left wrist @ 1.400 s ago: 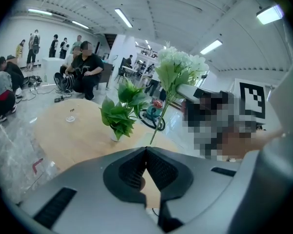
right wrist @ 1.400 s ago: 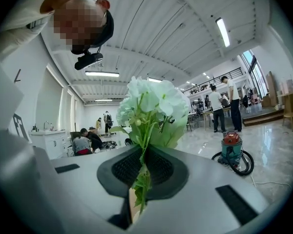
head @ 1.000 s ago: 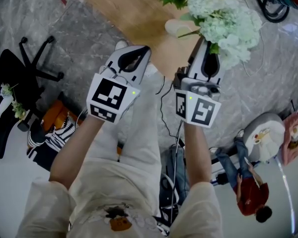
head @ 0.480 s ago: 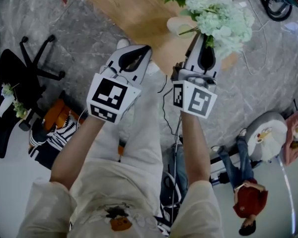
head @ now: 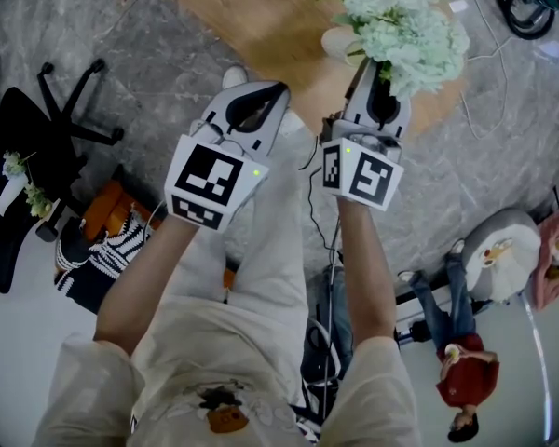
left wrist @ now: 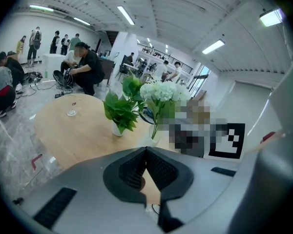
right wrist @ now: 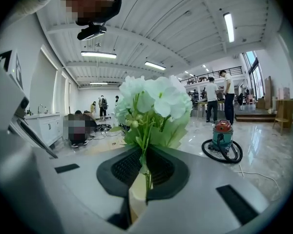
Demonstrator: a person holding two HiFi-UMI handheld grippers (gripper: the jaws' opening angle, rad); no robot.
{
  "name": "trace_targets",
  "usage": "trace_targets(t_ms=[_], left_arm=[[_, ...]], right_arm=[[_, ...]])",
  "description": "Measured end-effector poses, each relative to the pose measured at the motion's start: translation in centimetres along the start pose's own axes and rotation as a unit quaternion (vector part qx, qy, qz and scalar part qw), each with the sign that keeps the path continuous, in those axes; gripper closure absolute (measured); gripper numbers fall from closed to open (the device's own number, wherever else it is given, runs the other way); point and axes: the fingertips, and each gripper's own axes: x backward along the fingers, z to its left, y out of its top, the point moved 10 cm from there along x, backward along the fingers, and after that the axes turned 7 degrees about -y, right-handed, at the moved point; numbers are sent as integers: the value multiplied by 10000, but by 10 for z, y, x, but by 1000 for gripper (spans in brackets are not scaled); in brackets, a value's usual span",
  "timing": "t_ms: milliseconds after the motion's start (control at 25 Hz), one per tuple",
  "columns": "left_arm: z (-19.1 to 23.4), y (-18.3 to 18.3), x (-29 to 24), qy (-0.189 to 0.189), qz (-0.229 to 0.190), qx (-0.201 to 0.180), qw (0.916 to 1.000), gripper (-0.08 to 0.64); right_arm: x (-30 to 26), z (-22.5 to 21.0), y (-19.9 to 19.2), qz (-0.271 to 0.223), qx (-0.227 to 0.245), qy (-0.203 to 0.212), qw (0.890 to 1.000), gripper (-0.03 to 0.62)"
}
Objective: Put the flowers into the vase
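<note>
Left side: my left gripper [head: 261, 101] [left wrist: 146, 152] hangs over the near edge of the round light-wood table [head: 261, 17], its jaws brought together with nothing between them. On the table beyond it stands a leafy green plant in a small white pot [left wrist: 120, 112], and just to the right of that is the small pale vase [head: 338, 43] [left wrist: 154, 133]. Right side: my right gripper [head: 376, 71] [right wrist: 142, 165] has its jaws clamped on the thin green stem of the bunch of white-green artificial hydrangea flowers [head: 405, 31] [right wrist: 154, 101] [left wrist: 164, 92]. The flower head rises beyond the jaws. The bunch sits directly beside and partly over the vase. From the left gripper view, the stem runs down to the vase. I cannot tell whether its end is inside the mouth.
</note>
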Motion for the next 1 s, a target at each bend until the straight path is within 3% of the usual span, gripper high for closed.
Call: trace_targets(t_ms=[280, 520, 1000], left_arm=[[4, -6, 8, 13, -9, 16, 10000, 557], [11, -13, 20, -8, -41, 1, 10000, 557], [7, -6, 10, -71, 24, -22, 10000, 557]], right_arm=[[5, 12, -18, 271, 82, -94, 9996, 573], [10, 30, -35, 793, -89, -203, 9966, 572], [16, 31, -38, 1261, -292, -145, 9915, 554]])
